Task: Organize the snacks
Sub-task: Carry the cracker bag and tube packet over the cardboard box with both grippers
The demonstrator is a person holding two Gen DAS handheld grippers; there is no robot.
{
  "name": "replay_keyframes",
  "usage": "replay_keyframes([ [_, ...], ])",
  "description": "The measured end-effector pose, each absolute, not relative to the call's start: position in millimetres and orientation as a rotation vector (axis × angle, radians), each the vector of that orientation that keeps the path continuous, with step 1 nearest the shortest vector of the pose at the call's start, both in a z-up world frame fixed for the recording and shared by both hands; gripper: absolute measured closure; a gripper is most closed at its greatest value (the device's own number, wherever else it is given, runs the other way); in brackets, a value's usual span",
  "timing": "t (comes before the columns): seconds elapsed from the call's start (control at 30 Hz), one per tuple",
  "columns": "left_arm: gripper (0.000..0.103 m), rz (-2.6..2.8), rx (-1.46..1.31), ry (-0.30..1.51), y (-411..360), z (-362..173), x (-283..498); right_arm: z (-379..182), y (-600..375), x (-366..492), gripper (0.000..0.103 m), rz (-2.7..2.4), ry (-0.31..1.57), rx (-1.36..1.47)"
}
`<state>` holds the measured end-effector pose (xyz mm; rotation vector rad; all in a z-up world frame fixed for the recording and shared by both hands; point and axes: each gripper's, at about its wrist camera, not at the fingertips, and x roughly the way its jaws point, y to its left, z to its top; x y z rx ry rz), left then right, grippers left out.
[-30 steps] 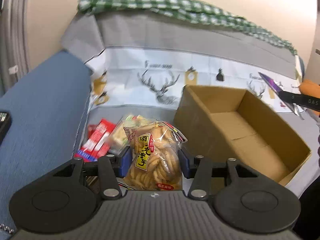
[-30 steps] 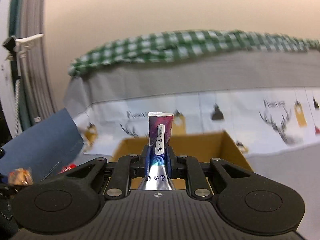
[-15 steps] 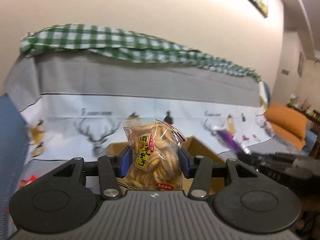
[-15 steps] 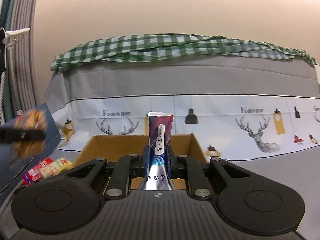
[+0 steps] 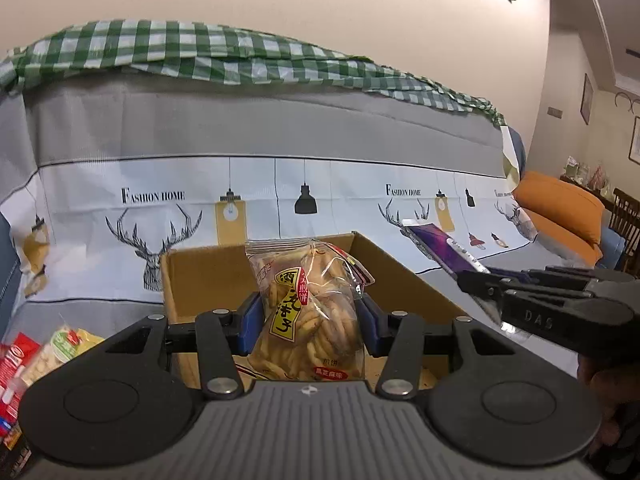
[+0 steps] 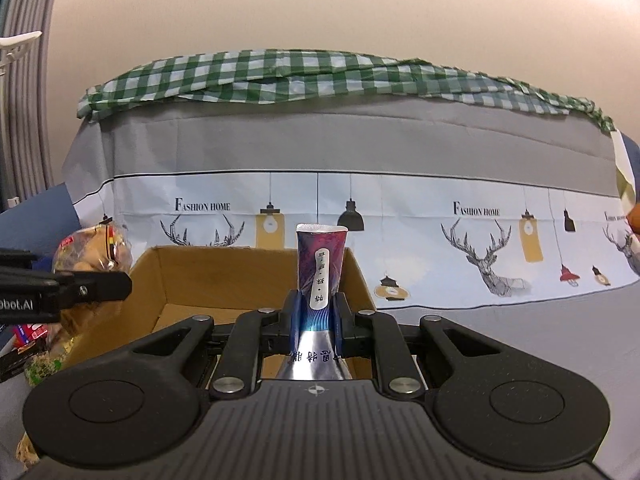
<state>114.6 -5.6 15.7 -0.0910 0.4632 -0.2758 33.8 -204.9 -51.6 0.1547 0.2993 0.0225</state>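
Two snacks are riding in my grippers at once. My left gripper (image 5: 309, 316) is clamping a clear bag of fried twists (image 5: 310, 320) between its blue fingers (image 5: 250, 322), the pads pressing in on both sides of the bag, which is standing upright with its yellow label facing me. It is sitting in front of the open cardboard box (image 5: 200, 276) (whether directly over the opening I cannot tell). My right gripper (image 6: 316, 320) is pinching a slim purple packet (image 6: 321, 268), fingers (image 6: 291, 318) nearly closed on its narrow waist, with the packet's top sticking up and its silver end pointing back toward the camera. That packet is lining up with the right-hand wall of the same box (image 6: 224, 280), whose brown floor is showing bare where I can see it. From the left wrist view, the right gripper (image 5: 476, 284) is reaching in from the right with the purple packet (image 5: 440, 252) angled toward the box. More snack packets (image 5: 36, 356) are lying on the sofa cover (image 5: 360, 208) to the left of the box.
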Motion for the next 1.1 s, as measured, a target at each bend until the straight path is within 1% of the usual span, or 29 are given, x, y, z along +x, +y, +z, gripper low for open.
replay_keyframes([
  [0.3, 0.049, -0.261, -0.137, 0.475, -4, 17, 119, -54, -193, 41, 0.086, 0.048, 0.314, 0.126],
  [1.1, 0.049, -0.265, -0.153, 0.466, -10, 16, 123, -58, -197, 41, 0.086, 0.045, 0.313, 0.132],
])
